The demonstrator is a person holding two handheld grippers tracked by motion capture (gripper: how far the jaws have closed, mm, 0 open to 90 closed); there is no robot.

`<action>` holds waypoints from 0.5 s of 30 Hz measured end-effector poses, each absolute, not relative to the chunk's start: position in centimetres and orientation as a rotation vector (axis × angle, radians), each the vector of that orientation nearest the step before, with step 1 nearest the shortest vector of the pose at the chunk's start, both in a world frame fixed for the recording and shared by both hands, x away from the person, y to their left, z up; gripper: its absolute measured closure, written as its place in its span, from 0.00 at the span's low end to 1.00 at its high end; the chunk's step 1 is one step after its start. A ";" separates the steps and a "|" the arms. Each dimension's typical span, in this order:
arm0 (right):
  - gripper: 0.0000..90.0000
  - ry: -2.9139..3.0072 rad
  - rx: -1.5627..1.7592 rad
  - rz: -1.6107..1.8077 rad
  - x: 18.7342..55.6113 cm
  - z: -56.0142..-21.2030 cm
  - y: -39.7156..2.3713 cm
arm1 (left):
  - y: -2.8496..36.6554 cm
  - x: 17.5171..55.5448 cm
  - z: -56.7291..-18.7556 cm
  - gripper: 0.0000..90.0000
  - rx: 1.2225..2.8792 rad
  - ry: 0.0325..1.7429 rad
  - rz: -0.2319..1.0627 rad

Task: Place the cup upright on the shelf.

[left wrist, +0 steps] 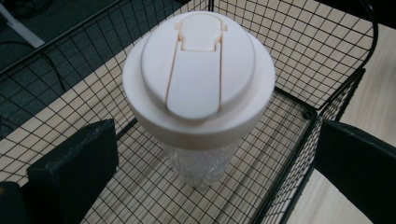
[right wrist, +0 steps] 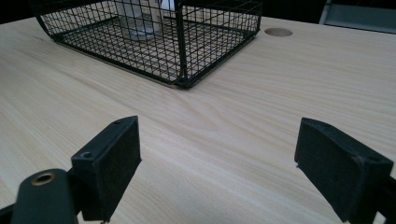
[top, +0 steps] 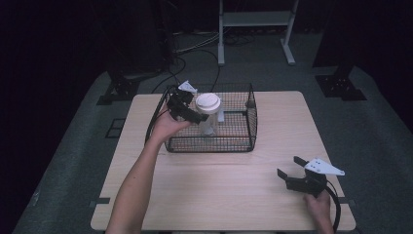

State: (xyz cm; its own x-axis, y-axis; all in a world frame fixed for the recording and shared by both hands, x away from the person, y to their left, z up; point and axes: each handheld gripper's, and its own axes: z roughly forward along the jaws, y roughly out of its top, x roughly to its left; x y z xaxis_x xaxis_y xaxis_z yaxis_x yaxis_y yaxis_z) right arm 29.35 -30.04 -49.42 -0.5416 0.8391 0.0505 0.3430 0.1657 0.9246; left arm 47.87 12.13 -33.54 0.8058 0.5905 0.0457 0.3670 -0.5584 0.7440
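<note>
Nearest the person, the right gripper [top: 290, 168] rests low over the front right part of the wooden table [top: 229, 190], held by a hand at the table's edge, its jaws spread wide with nothing between them and pointing toward the basket. In the right gripper view the two black jaws stand far apart above bare wood grain, with the corner of the wire basket [right wrist: 182, 51] well ahead of them. Farther in, the person's left forearm reaches forward and the left gripper [top: 198, 117] is held over the basket's left side, angled down at the clear bottle [top: 209, 122] with a cream flip-top lid [left wrist: 198, 70], which stands upright inside the basket. The left gripper's jaws are open wide, one on each side of the bottle and clear of it. Beyond the table lie grey floor, black cables and a white frame [top: 255, 29] in a dark room.
</note>
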 end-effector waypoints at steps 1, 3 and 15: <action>0.15 1.967 1.116 1.361 29.4 -49.4 -30.0 | 12.1 47.9 -33.5 0.00 2.222 0.702 0.374; 0.15 1.971 1.113 1.356 29.3 -49.4 -30.0 | 12.4 47.2 -33.4 0.00 2.219 0.692 0.376; 0.15 1.977 1.109 1.338 29.4 -49.5 -29.9 | 14.0 44.3 -32.9 0.00 2.196 0.650 0.390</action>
